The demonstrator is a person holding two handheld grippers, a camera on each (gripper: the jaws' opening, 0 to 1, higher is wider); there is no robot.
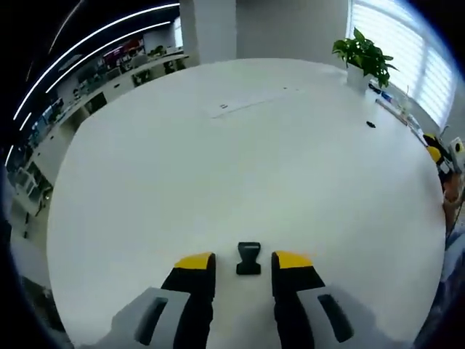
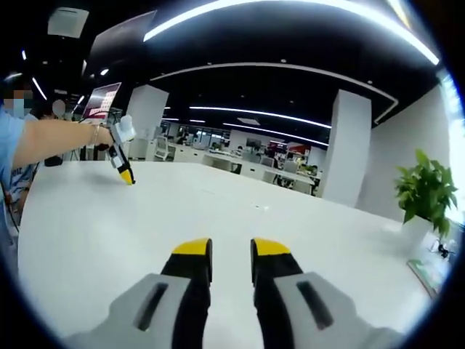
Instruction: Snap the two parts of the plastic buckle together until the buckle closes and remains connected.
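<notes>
Left gripper view: left gripper (image 1: 243, 260) points down at a white table (image 1: 240, 160), jaws apart, nothing held. A black buckle piece (image 1: 248, 259) lies flat on the table in the gap between the yellow fingertips (image 1: 195, 260), touching neither. Can't tell if it's one half or both halves joined. Nothing blocks it. Far across the table: a thin flat strip or paper (image 1: 247, 104), a small dark item (image 1: 370, 124) near the right edge, a potted plant (image 1: 365, 57) at the far right corner by a bright window with blinds (image 1: 407, 51). Office desks (image 1: 109, 73) to the far left. Yellow objects (image 1: 434, 149) at the right edge, unclear.

Right gripper view: right gripper (image 2: 231, 251) sits over the same white table (image 2: 109, 225), jaws a narrow gap apart, holding nothing. At upper left a person's arm (image 2: 54, 138) reaches in holding the other gripper (image 2: 120, 161), its yellow tip down at the table. Potted plant (image 2: 425, 190) at right, white pillars (image 2: 349, 145) and an office room behind, dark ceiling with light strips (image 2: 290, 11).
</notes>
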